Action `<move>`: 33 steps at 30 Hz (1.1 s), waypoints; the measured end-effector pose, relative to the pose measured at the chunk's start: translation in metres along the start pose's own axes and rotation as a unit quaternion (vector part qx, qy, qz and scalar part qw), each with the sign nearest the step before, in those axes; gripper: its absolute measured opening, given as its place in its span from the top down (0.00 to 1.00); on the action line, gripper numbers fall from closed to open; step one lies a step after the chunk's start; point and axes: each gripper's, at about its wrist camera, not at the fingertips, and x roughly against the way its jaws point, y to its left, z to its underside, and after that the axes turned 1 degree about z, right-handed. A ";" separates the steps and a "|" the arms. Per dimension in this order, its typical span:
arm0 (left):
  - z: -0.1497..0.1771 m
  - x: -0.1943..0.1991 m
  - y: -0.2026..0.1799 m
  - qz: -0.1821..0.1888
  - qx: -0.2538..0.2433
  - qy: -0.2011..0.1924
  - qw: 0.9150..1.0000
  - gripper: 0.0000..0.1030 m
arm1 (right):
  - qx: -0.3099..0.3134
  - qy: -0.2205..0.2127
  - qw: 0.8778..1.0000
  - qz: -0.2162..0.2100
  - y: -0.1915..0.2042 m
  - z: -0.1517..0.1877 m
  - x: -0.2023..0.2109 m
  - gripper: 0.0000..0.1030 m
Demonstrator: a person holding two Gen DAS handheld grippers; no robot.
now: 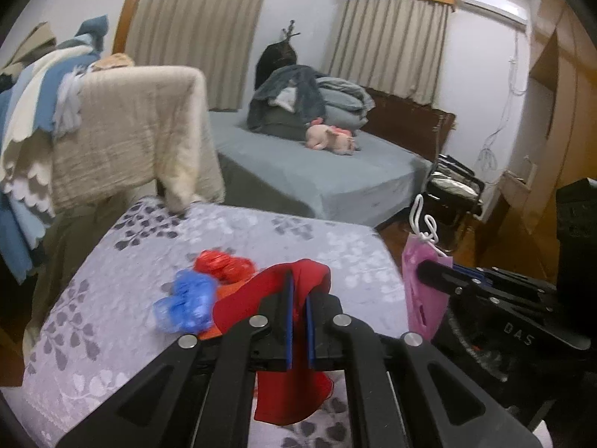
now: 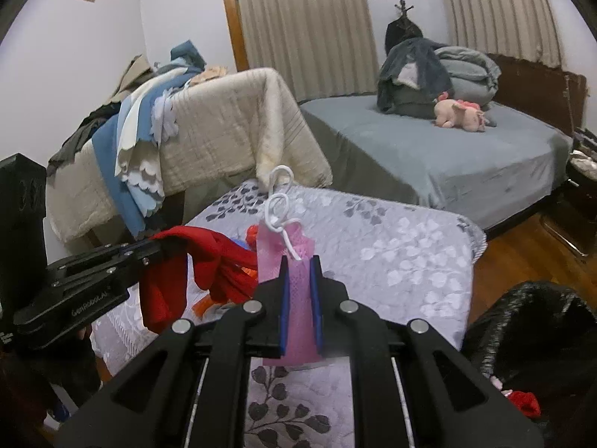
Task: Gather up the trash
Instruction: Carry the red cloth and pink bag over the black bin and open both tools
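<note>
Left wrist view: left hand-held gripper [image 1: 298, 295], lower centre, is clamped on a red bag [image 1: 291, 399]. Right hand-held gripper [image 2: 298, 280] is clamped on a pink bag [image 2: 294, 298]. Blue wrapper [image 1: 186, 306] and red wrapper [image 1: 224, 265] remain on the bench [image 1: 335, 246]. Black trash bag [image 2: 530, 321], lower right, already holds some scraps. Collection judged partly done.

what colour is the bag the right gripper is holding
Pink, with a white cord handle; the bag shows best in the right wrist view, pinched in the right gripper.

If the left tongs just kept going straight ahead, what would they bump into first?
Probably the crumpled red wrapper on the flowered cloth just past the red bag they hold; depth is hard to judge.
</note>
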 end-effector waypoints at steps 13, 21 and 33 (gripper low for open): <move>-0.010 -0.013 -0.072 0.056 -0.034 -0.002 0.998 0.95 | -0.023 -0.021 0.997 0.067 -0.053 0.004 0.056 0.91; -0.004 -0.030 -0.118 0.084 -0.049 0.012 0.995 0.95 | -0.052 -0.023 0.991 0.120 -0.095 0.020 0.088 0.91; 0.006 -0.066 -0.204 0.152 -0.086 0.041 0.984 0.95 | -0.101 -0.023 0.973 0.207 -0.167 0.052 0.137 0.91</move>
